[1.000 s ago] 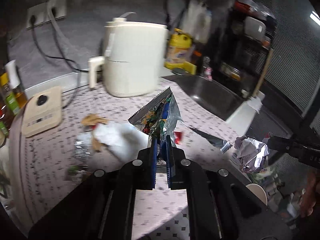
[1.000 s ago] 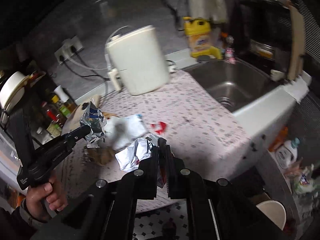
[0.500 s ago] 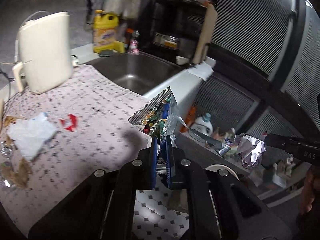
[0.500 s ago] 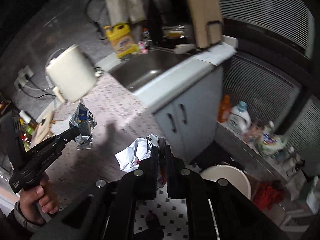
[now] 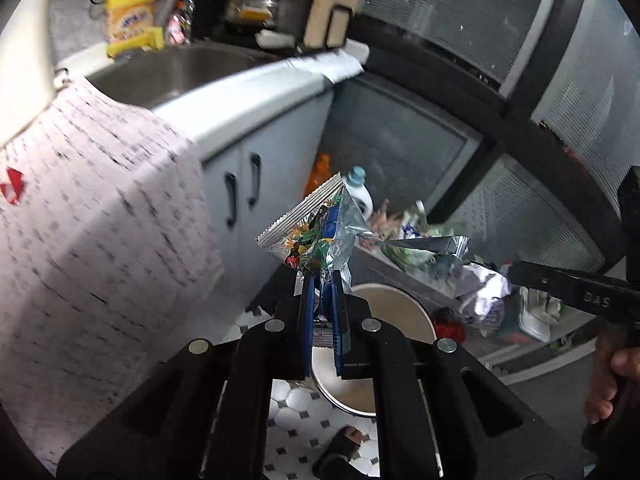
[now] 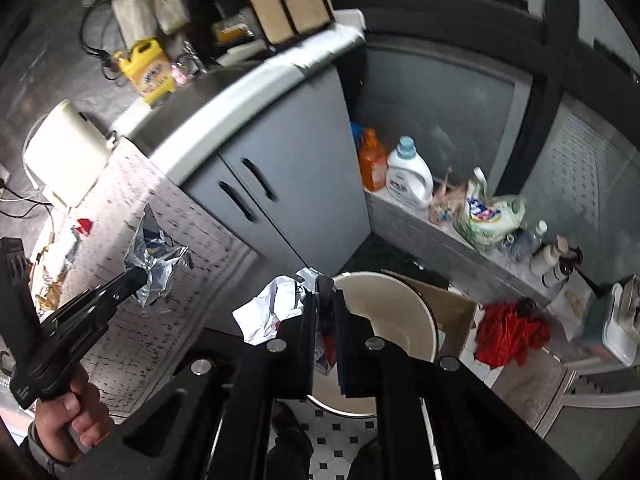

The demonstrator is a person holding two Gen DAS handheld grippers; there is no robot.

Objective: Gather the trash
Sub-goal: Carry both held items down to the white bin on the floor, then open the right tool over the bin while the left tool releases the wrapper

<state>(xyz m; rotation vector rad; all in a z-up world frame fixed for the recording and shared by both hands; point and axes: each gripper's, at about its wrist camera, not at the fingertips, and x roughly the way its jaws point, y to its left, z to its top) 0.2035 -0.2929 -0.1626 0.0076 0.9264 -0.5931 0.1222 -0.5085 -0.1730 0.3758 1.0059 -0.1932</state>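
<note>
We've got the left hand-held gripper [image 5: 322, 300] clenched on a snack wrapper [image 5: 316, 236] and the right hand-held gripper [image 6: 326, 312] on crumpled paper [image 6: 270, 308], bin [image 6: 394, 308] just below, so letting go early could drop both on the floor [image 6: 336, 428].

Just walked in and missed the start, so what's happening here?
A person is clearing trash with a gripper in each hand. The left gripper is shut on a foil snack wrapper; the right gripper is shut on crumpled paper. Both are held above the white bin on the floor, nothing dropped yet.
</note>
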